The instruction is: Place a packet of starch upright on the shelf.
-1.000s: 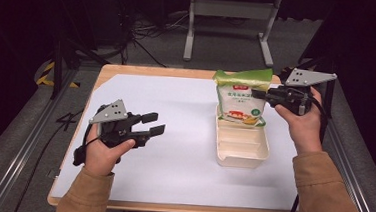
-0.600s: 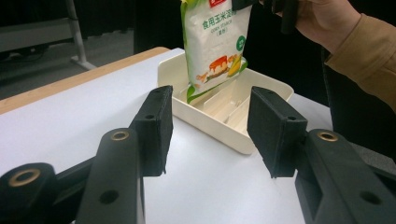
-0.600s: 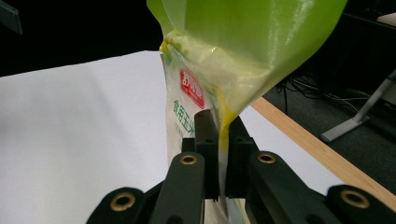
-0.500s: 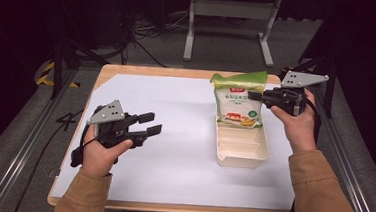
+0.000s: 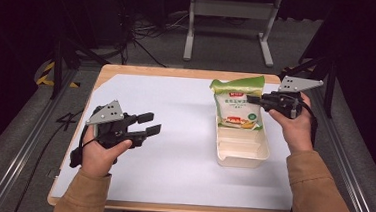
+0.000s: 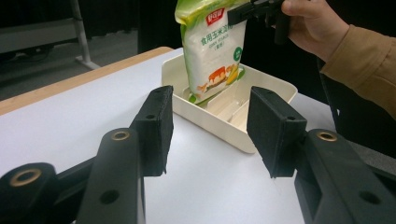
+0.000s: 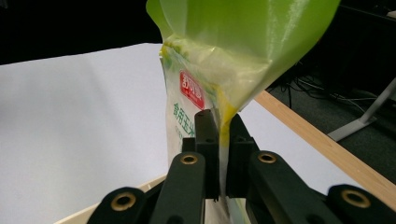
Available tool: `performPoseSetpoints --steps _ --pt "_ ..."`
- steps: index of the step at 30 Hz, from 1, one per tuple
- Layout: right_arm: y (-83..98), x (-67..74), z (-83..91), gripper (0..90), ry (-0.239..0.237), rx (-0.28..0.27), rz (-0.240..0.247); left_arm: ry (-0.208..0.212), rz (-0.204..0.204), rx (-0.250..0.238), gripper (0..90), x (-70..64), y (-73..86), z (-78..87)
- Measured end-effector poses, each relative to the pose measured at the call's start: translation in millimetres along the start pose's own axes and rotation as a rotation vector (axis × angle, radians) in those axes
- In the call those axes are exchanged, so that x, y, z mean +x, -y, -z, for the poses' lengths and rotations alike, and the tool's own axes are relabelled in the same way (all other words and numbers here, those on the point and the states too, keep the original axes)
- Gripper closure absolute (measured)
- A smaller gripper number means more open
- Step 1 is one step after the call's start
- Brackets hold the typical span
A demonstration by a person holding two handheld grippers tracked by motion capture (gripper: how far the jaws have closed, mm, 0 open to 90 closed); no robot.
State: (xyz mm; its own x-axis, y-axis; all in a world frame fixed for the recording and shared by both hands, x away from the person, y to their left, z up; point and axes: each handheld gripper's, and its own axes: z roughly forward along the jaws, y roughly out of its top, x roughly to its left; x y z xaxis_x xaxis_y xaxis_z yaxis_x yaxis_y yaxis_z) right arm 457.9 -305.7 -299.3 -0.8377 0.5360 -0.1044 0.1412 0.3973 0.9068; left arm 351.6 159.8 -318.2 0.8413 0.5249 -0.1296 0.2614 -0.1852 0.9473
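Over on the left, left gripper (image 5: 147, 123) hovering above the white sheet (image 5: 172, 155), jaws parted fairly wide, nothing between them. Mid-right, cream tray (image 5: 242, 157) resting on the sheet, green-topped pouch (image 5: 237, 102) standing upright with its bottom edge inside the tray's far end. At the right, right gripper (image 5: 252, 99) clamped tight on the pouch's side edge near the top.

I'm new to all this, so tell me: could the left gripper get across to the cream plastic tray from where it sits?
Probably yes. The left gripper hovers open and empty, with bare white tabletop between it and the cream plastic tray. The green-and-white pouch stands at the tray's far end only.
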Motion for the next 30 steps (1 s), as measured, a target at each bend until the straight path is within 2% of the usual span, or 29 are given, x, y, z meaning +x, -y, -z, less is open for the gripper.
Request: performPoseSetpoints --steps 3,13,15,18,25,30 --pt "1.4 -0.7 -0.1 86.4 0.0 -0.01 -0.005 -0.001 -0.001 0.001 51.9 0.4 0.1 0.2" --pt "2.9 2.5 -2.9 86.3 -0.005 0.009 -0.012 0.002 0.003 -0.001 52.0 0.6 0.3 0.8" --pt "6.6 1.7 -3.3 86.3 -0.006 -0.012 -0.017 0.003 0.008 -0.003 52.0 0.5 0.4 1.1" --pt "15.2 -2.0 -2.5 86.3 -0.009 -0.044 -0.053 0.003 0.006 -0.002 52.0 0.6 0.4 1.1" --pt "20.8 -0.5 0.7 86.3 0.002 -0.048 -0.056 0.003 0.004 -0.002 52.0 0.8 0.4 0.3" --pt "25.5 0.8 2.3 86.3 0.017 -0.058 -0.097 0.005 0.009 -0.003 52.1 0.8 0.6 1.2"
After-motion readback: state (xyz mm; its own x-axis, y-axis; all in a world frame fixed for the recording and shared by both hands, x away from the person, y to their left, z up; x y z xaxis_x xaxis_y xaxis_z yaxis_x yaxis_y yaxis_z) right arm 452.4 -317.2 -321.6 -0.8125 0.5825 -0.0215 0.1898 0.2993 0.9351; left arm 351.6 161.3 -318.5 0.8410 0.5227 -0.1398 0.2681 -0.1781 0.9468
